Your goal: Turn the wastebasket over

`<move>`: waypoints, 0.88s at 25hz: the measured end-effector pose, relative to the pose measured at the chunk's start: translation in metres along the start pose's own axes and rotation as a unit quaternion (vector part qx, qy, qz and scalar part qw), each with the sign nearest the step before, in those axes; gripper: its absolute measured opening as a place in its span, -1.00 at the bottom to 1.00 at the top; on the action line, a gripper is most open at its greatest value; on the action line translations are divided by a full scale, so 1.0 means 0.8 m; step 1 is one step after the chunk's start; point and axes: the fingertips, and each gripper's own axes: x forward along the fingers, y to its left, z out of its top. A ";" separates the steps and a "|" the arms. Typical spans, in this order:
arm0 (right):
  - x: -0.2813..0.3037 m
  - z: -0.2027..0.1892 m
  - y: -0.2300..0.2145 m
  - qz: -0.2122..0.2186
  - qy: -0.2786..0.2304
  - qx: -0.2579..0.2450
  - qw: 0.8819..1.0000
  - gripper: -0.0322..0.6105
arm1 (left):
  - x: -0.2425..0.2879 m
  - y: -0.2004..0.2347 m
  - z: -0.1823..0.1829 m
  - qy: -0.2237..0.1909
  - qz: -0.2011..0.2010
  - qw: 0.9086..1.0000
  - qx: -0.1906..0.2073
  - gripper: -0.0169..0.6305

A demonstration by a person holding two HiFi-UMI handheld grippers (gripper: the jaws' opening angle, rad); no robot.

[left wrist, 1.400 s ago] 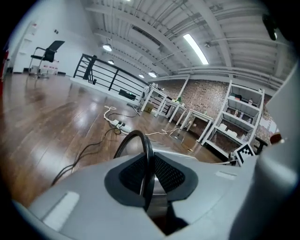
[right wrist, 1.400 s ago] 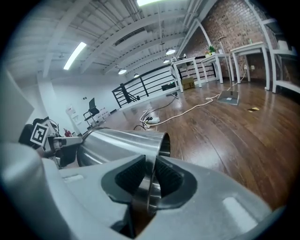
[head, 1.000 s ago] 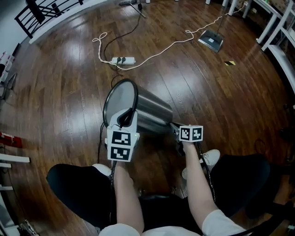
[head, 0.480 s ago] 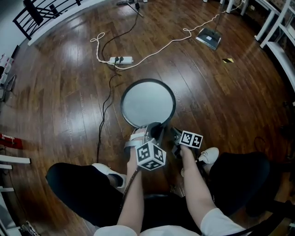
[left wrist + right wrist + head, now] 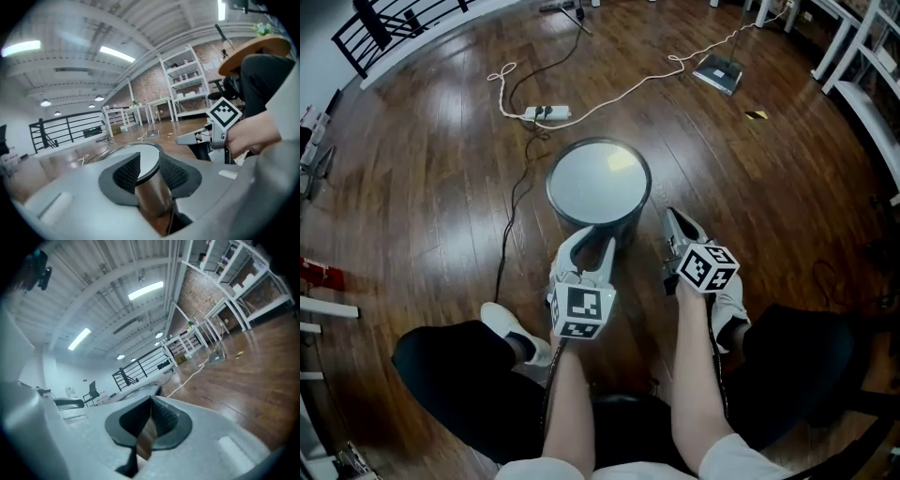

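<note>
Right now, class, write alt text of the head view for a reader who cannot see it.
A metal wastebasket stands on the wooden floor, round grey face up. The left gripper, jaws just opening and apart, gripping nothing, points at its near side; the right gripper is shut beside it.

The right gripper point(image 5: 151, 401) has its two grey jaws pressed together, the dark ribbed pads point(image 5: 161, 420) meet along one line and nothing is held between them. Just behind the jaws, a little to the left, the curved upper edge of the silver metal wastebasket point(image 5: 136, 388) shows, but blurred. Further away lies the shiny brown wooden floor point(image 5: 243, 376) with a long white cable point(image 5: 190, 376) on it. A black metal railing point(image 5: 140, 369) and tall white shelf racks point(image 5: 234, 291) stand behind, under long bright ceiling lamps point(image 5: 145, 290).
</note>
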 end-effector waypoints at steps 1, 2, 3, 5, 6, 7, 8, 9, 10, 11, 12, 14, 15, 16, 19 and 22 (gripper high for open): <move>-0.015 0.010 0.023 0.018 -0.011 -0.008 1.000 -0.94 | -0.019 0.003 0.010 -0.016 0.013 1.000 -0.020 -0.47; -0.033 0.017 0.047 0.035 -0.018 -0.016 0.999 -0.94 | -0.039 0.002 0.018 -0.030 0.021 0.999 -0.037 -0.44; -0.053 0.022 0.070 0.050 -0.023 -0.029 0.998 -0.90 | -0.061 -0.002 0.025 -0.041 0.026 0.997 -0.054 -0.40; -0.098 0.030 0.113 0.064 -0.029 -0.071 0.995 -0.71 | -0.106 -0.012 0.039 -0.068 0.029 0.993 -0.093 -0.31; -0.121 0.034 0.132 0.066 -0.031 -0.096 0.993 -0.65 | -0.128 -0.018 0.046 -0.081 0.031 0.990 -0.114 -0.27; -0.144 0.038 0.151 0.069 -0.033 -0.118 0.990 -0.62 | -0.150 -0.023 0.052 -0.092 0.035 0.987 -0.130 -0.24; -0.165 0.041 0.170 0.073 -0.034 -0.136 0.987 -0.60 | -0.172 -0.027 0.057 -0.100 0.042 0.984 -0.140 -0.22; -0.187 0.041 0.189 0.078 -0.034 -0.151 0.985 -0.59 | -0.194 -0.031 0.060 -0.105 0.050 0.983 -0.145 -0.21; -0.210 0.040 0.208 0.082 -0.033 -0.165 0.982 -0.55 | -0.218 -0.038 0.063 -0.108 0.057 0.982 -0.145 -0.20; -0.235 0.036 0.226 0.084 -0.033 -0.178 0.980 -0.50 | -0.241 -0.047 0.066 -0.111 0.062 0.982 -0.143 -0.18; -0.260 0.031 0.242 0.083 -0.033 -0.193 0.977 -0.45 | -0.265 -0.057 0.070 -0.117 0.065 0.981 -0.141 -0.16; -0.308 0.021 0.269 0.080 -0.033 -0.225 0.971 -0.24 | -0.312 -0.078 0.077 -0.132 0.075 0.978 -0.142 -0.15; -0.329 0.017 0.280 0.080 -0.034 -0.237 0.968 -0.16 | -0.335 -0.090 0.078 -0.137 0.082 0.976 -0.145 -0.14; -0.350 0.012 0.290 0.084 -0.037 -0.246 0.965 -0.10 | -0.357 -0.103 0.077 -0.141 0.091 0.975 -0.147 -0.12; -0.410 0.005 0.312 0.103 -0.048 -0.264 0.958 0.04 | -0.414 -0.144 0.076 -0.154 0.119 0.969 -0.153 -0.06; -0.471 0.000 0.325 0.120 -0.054 -0.289 0.948 0.18 | -0.460 -0.196 0.082 -0.164 0.137 0.964 -0.157 0.00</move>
